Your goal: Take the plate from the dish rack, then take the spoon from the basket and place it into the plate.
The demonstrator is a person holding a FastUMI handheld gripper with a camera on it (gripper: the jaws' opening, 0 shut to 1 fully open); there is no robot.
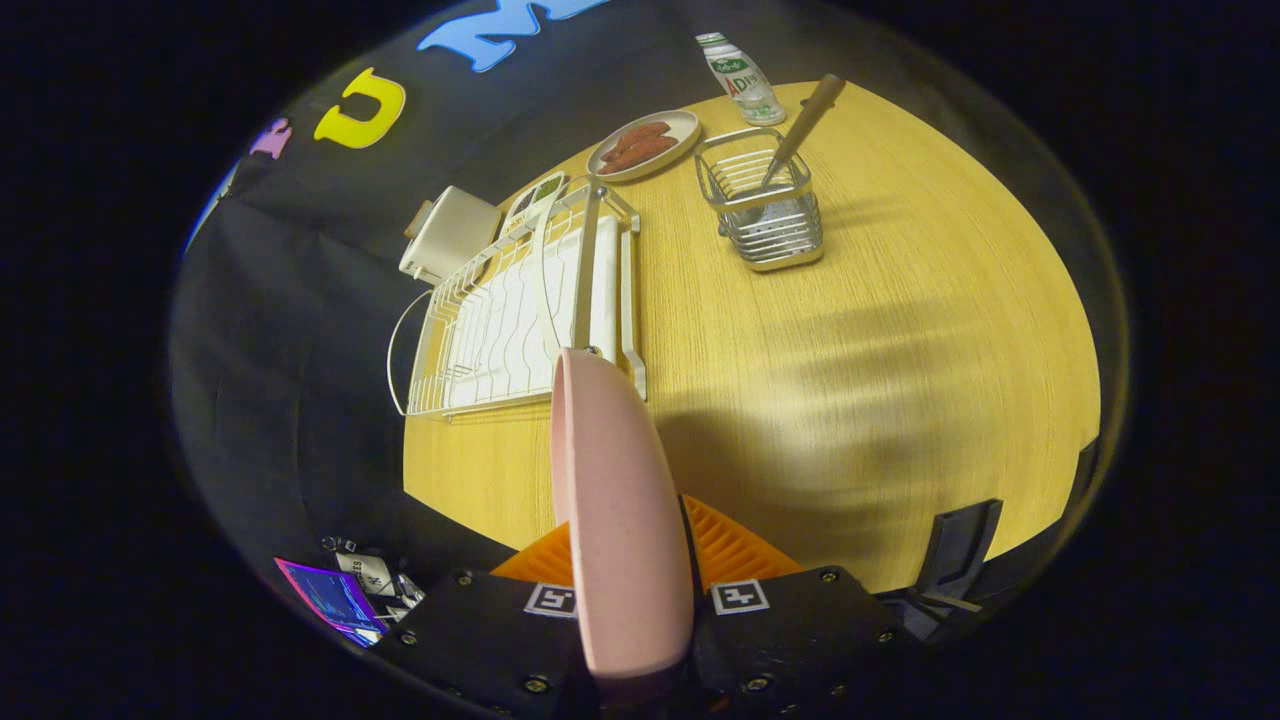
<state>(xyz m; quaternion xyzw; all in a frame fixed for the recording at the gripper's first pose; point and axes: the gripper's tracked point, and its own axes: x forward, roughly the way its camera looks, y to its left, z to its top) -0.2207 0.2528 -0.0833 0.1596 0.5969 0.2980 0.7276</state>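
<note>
Clamping pink plate [620, 520] edge-on in hand-held gripper [632, 585]

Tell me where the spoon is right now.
The spoon stands handle-up in the wire basket on the table, well beyond the jaws, which grip the pink plate; the dish rack is beside the basket.

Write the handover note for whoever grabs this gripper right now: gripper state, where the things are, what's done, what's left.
Gripper: shut on the pink plate, held on edge between the fingers, up off the table.
Dish rack: beyond the fingers, the plate is out of it.
Spoon: standing in the wire basket, further back on the table beside the rack.
Done: plate taken from the rack.
Left: set the plate flat on the table, release, take the spoon from the basket, lay it in the plate.
</note>
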